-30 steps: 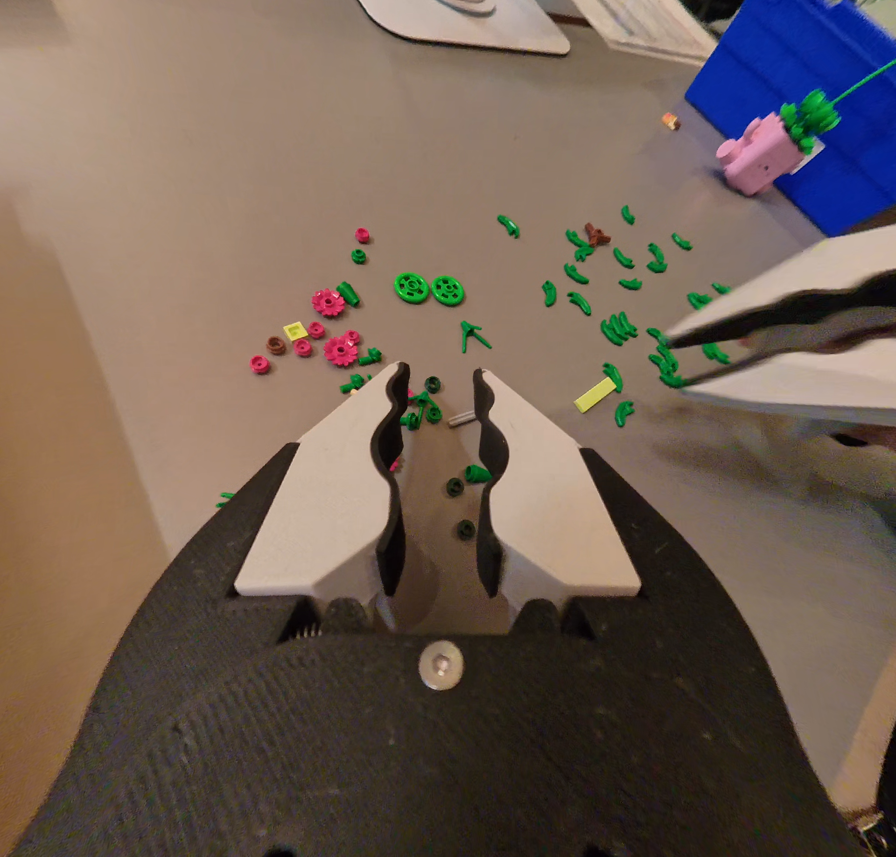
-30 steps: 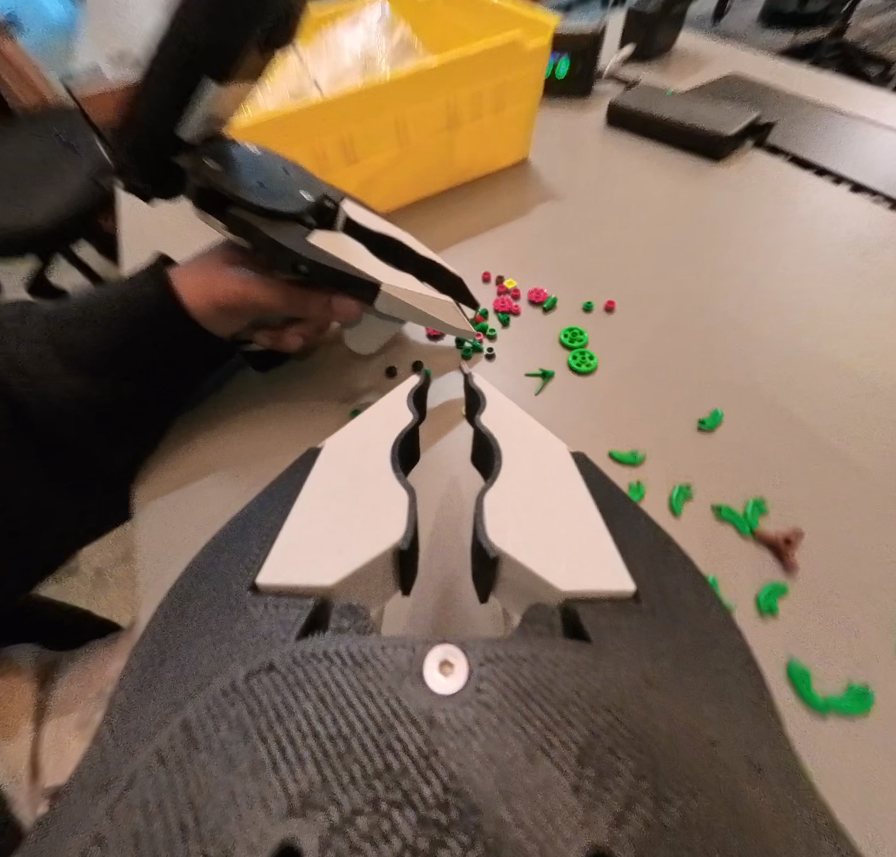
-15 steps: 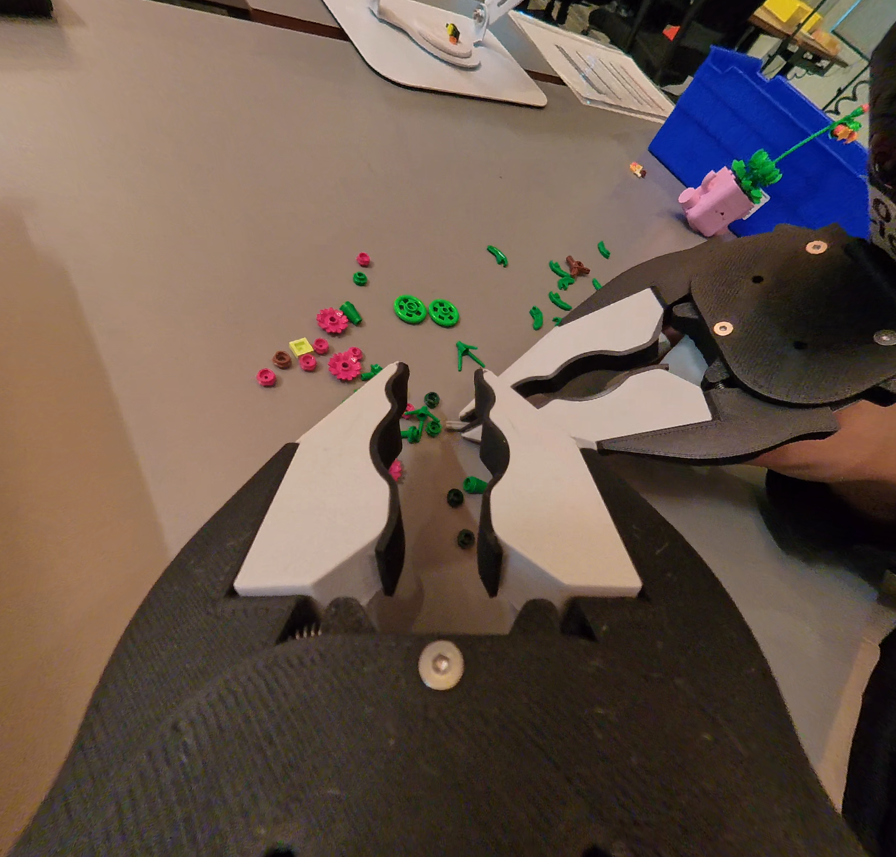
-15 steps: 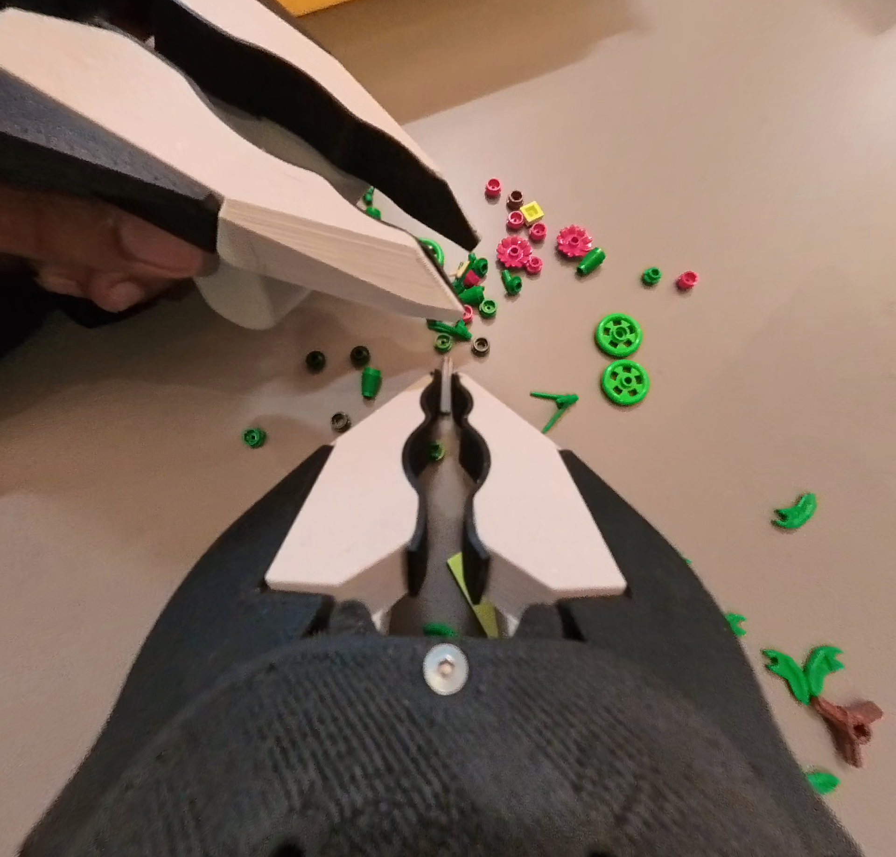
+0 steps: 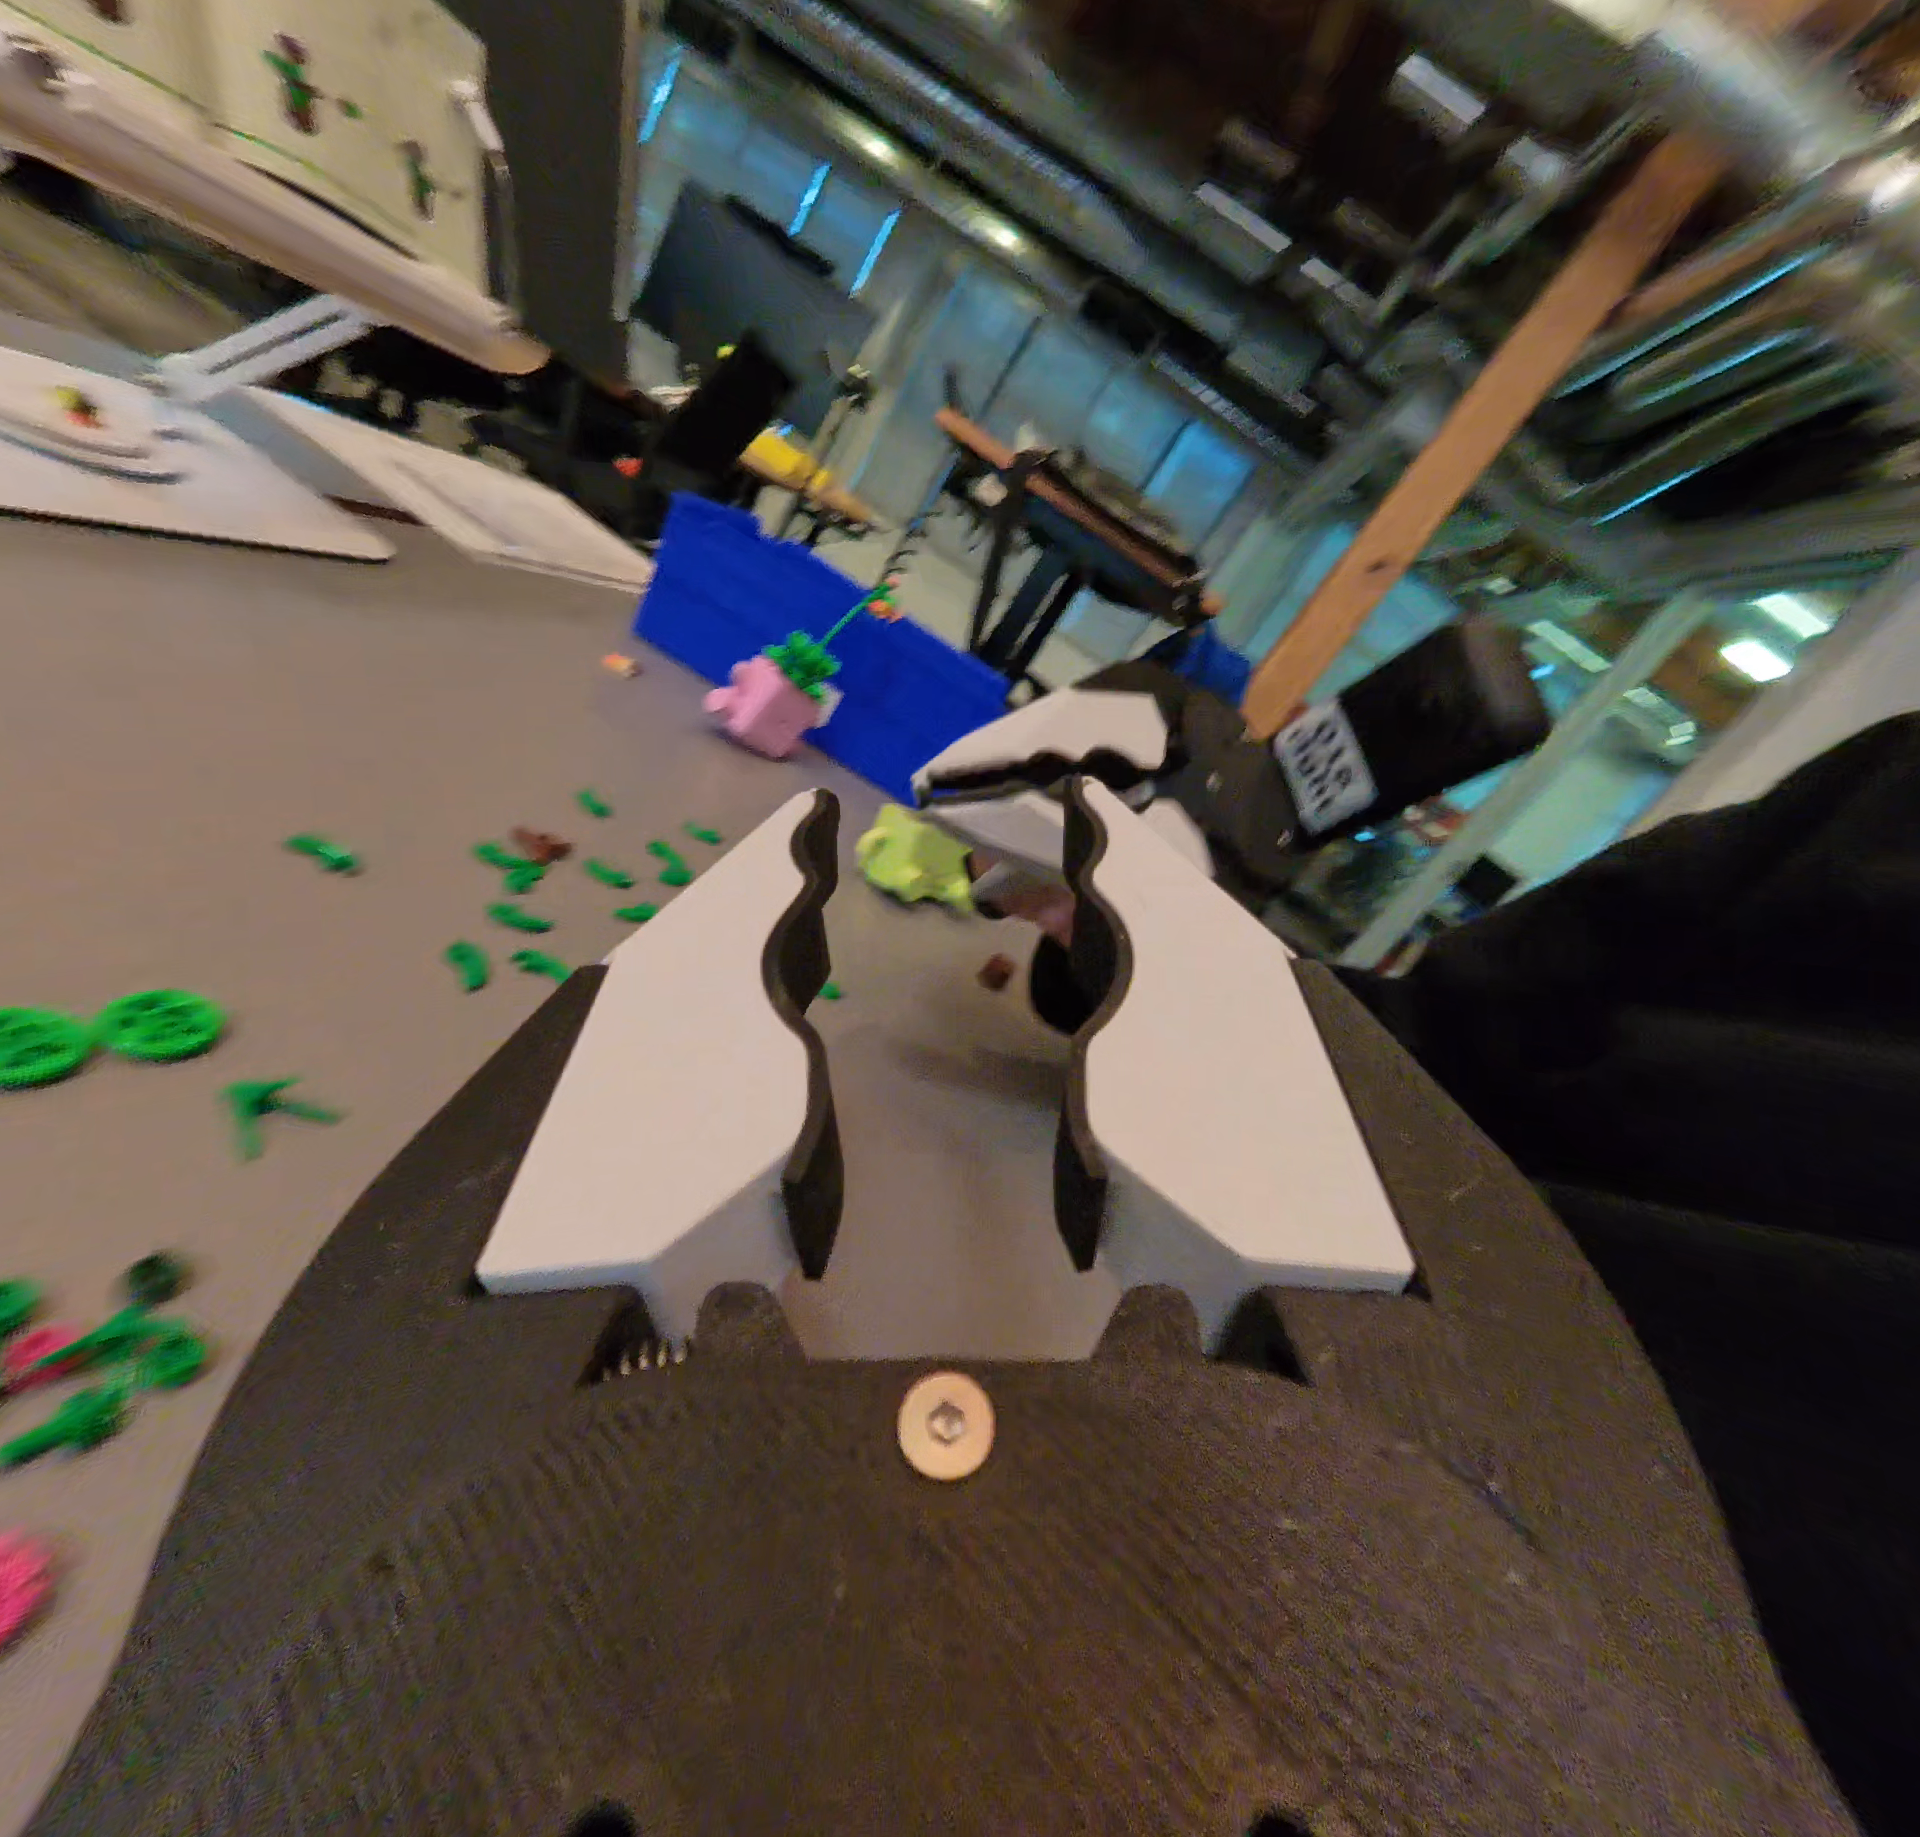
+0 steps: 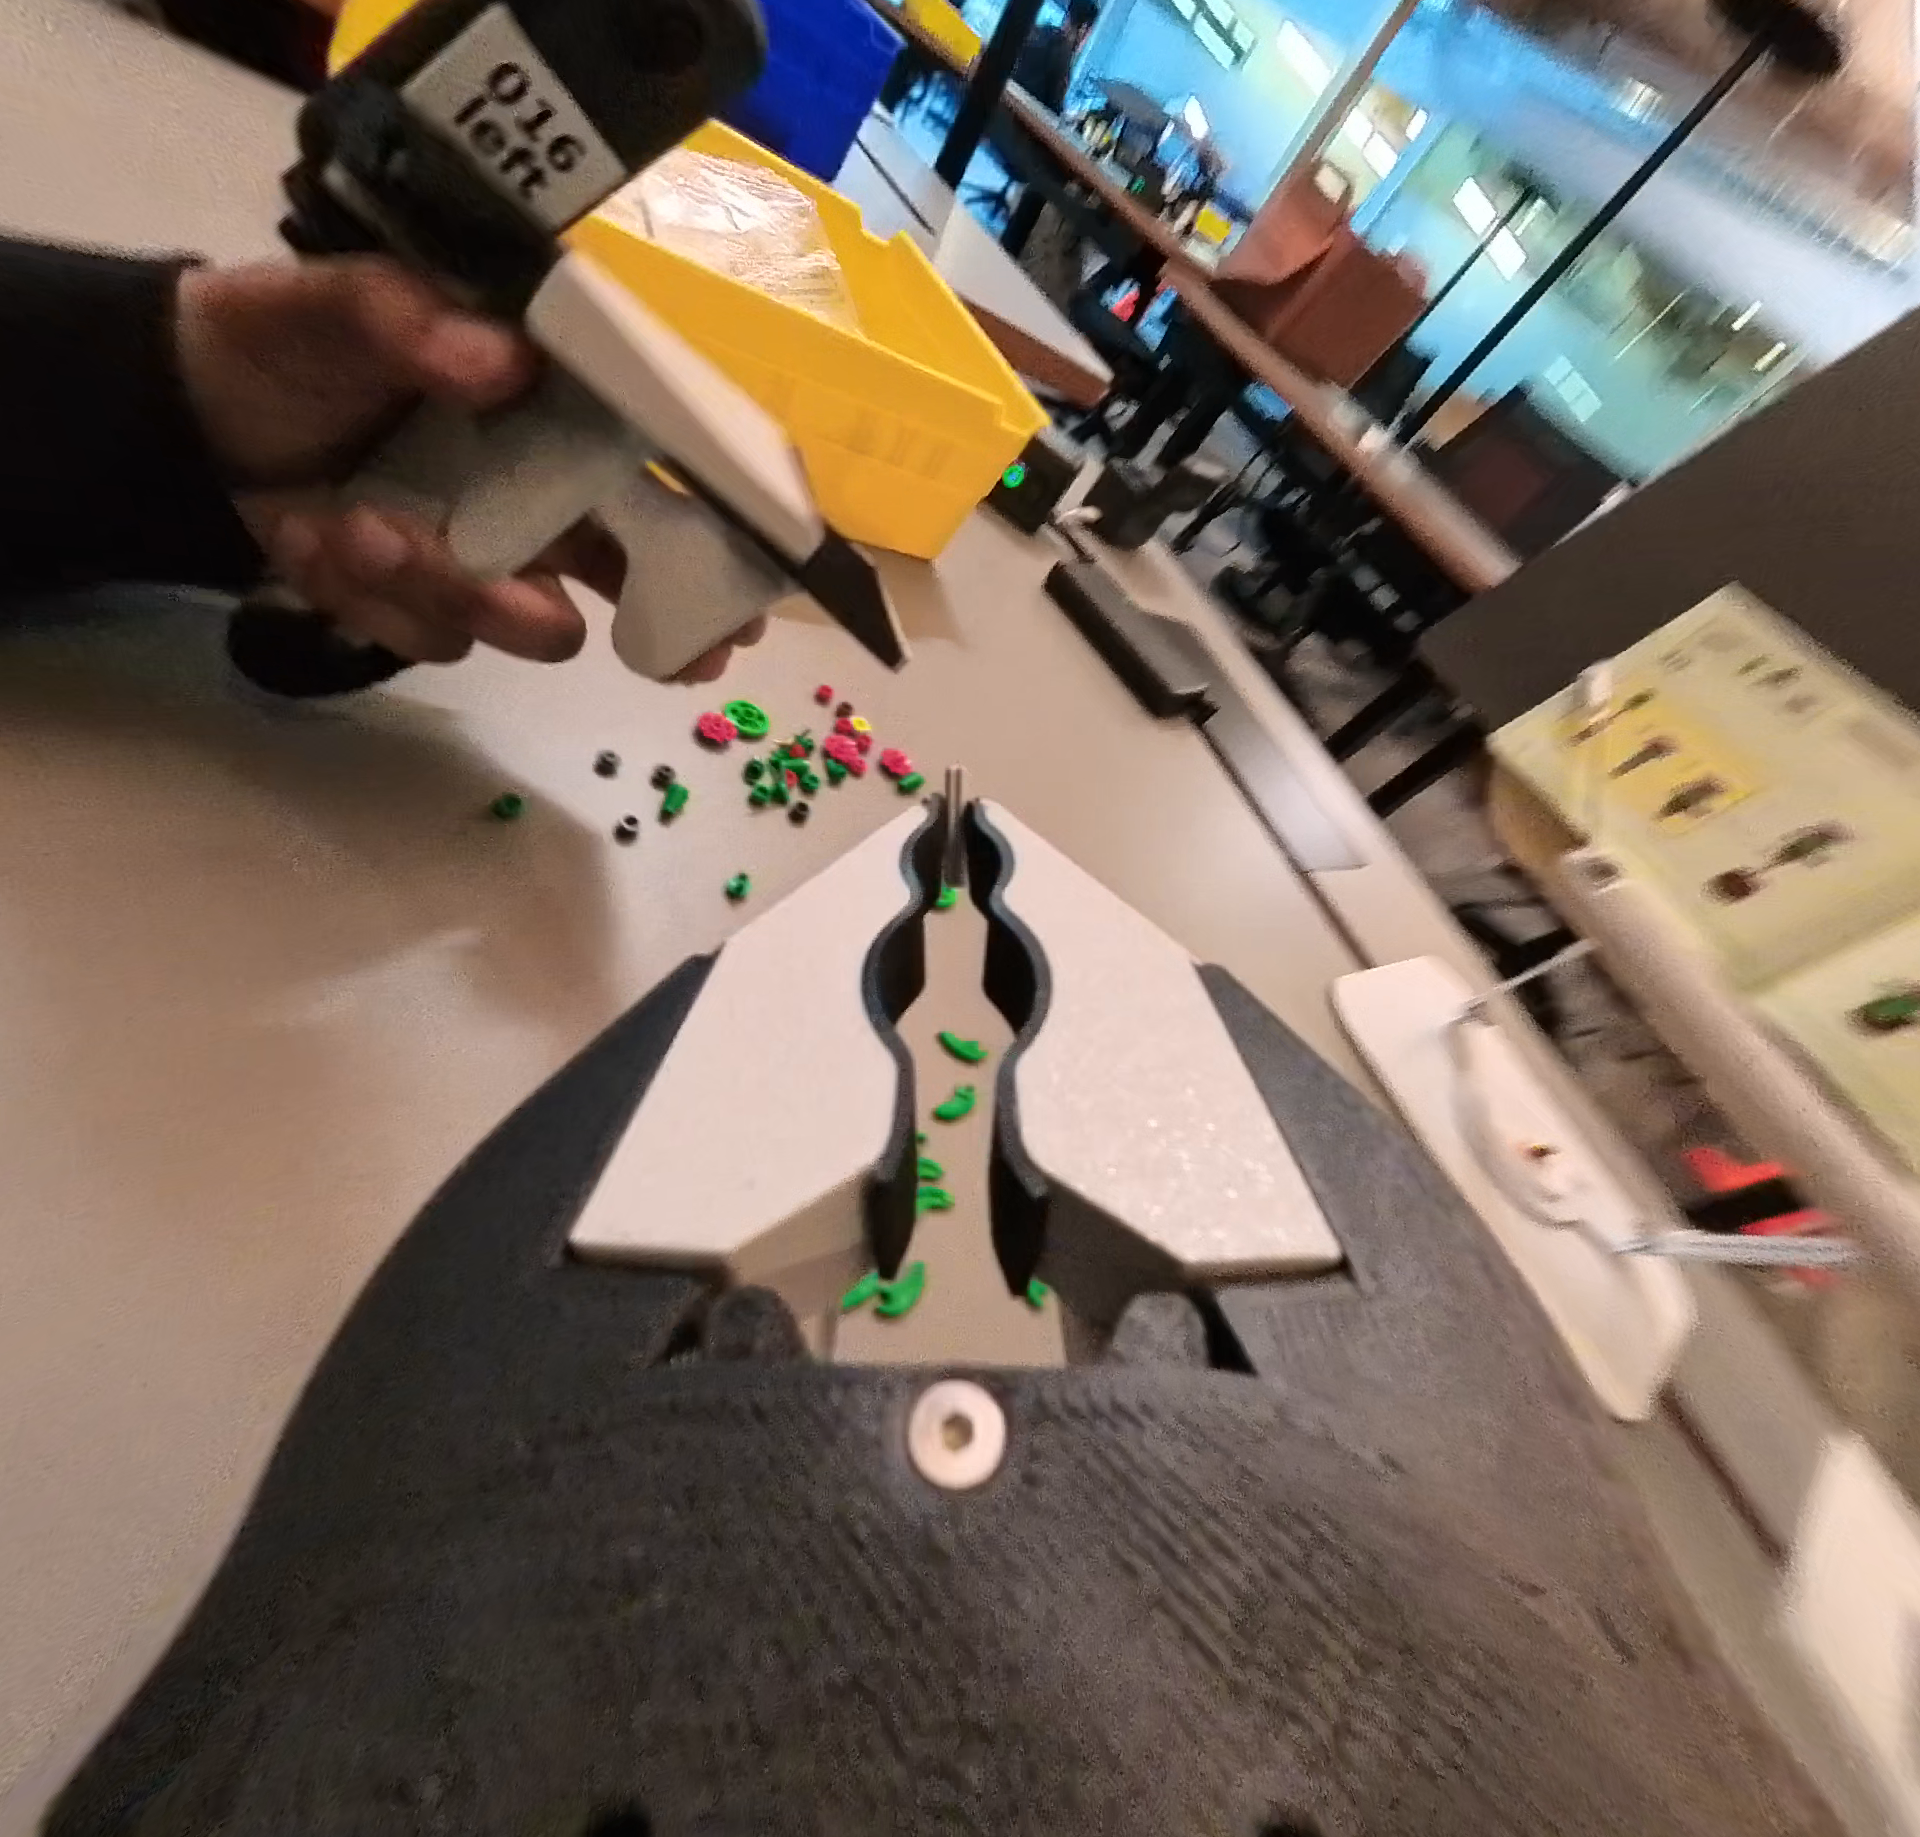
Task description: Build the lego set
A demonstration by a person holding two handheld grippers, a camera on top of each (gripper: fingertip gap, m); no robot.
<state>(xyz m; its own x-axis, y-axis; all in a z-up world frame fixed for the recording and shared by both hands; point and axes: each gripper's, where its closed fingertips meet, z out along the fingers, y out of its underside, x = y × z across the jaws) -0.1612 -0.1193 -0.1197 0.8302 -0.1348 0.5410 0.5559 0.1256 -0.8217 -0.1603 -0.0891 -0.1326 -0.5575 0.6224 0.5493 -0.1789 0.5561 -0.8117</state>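
My right gripper is shut on a thin grey pin that sticks out past its tips, lifted above the table. It also shows in the left wrist view, beyond my left fingers. My left gripper is open and empty, raised off the table; it also shows in the right wrist view, held by a hand. Loose green and pink lego pieces lie scattered on the grey table. A pink lego pot with a green plant stands by a blue bin. A lime-green piece lies ahead.
A yellow bin stands at the back in the right wrist view. A white stand base and an instruction sheet sit at the right. Two green wheels lie at the left. A dark sleeve fills the right. Tip to tip, the grippers are about 4 centimetres apart.
My right gripper has lifted away from the pile with the grey pin in its tips. My left gripper has risen and swung right, towards the pink pot; both views are motion-blurred.
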